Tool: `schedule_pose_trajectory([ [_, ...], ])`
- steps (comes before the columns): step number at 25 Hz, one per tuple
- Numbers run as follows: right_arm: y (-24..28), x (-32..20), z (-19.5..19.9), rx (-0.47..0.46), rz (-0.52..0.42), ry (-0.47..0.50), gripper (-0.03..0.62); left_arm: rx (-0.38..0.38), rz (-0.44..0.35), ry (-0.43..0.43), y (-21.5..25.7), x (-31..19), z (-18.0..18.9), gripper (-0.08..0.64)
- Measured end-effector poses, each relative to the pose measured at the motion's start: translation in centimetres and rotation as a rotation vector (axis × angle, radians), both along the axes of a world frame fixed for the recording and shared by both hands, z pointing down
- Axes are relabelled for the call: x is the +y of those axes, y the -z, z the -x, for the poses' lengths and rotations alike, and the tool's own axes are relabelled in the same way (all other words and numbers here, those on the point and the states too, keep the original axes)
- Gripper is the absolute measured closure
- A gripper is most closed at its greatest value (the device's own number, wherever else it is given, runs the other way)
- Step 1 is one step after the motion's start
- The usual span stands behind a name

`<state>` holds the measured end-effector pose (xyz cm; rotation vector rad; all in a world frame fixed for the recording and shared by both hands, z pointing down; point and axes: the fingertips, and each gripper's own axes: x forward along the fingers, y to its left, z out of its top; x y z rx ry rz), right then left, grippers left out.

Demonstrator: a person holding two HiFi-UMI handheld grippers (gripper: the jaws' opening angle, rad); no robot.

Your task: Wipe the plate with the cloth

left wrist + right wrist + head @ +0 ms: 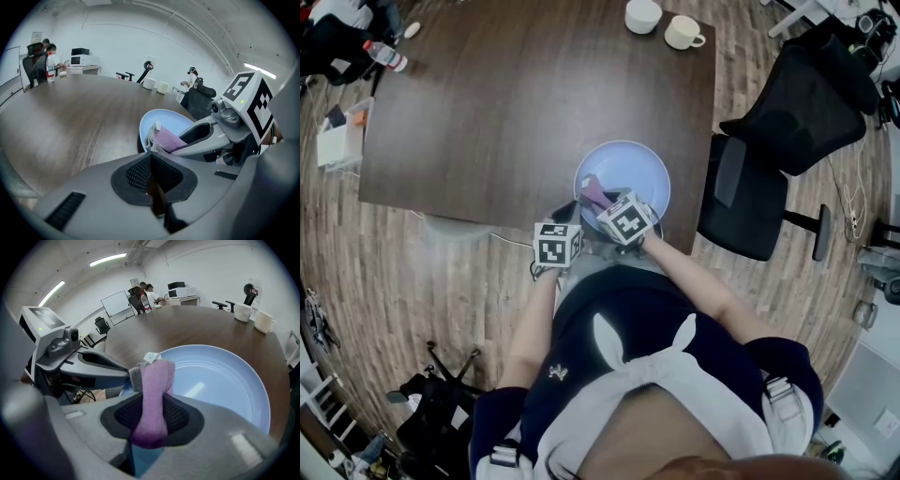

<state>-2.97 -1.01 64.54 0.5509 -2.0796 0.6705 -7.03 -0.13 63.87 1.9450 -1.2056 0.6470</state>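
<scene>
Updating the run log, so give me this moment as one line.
right gripper: shut on pink fuzzy cloth, over round pale-blue plate | left gripper: jaws nearly together by plate's near rim, hold unclear

Purple cloth [593, 190] apparently on plate [630, 161]

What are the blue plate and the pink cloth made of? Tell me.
Pale blue round plate: likely glazed ceramic or melamine, glossy; a light streak reflects in it. Pink fuzzy cloth: soft napped fabric, probably microfibre, matte, folds limply.
</scene>
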Motion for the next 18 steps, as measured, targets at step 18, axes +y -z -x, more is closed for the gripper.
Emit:
schedule_pose_trajectory([
  [18, -0.1, 1.1, -1.0, -0.012, 0.048, 0.082, 0.468, 0.003, -0.001, -0.006, 0.1, 0.3, -0.2, 0.554],
])
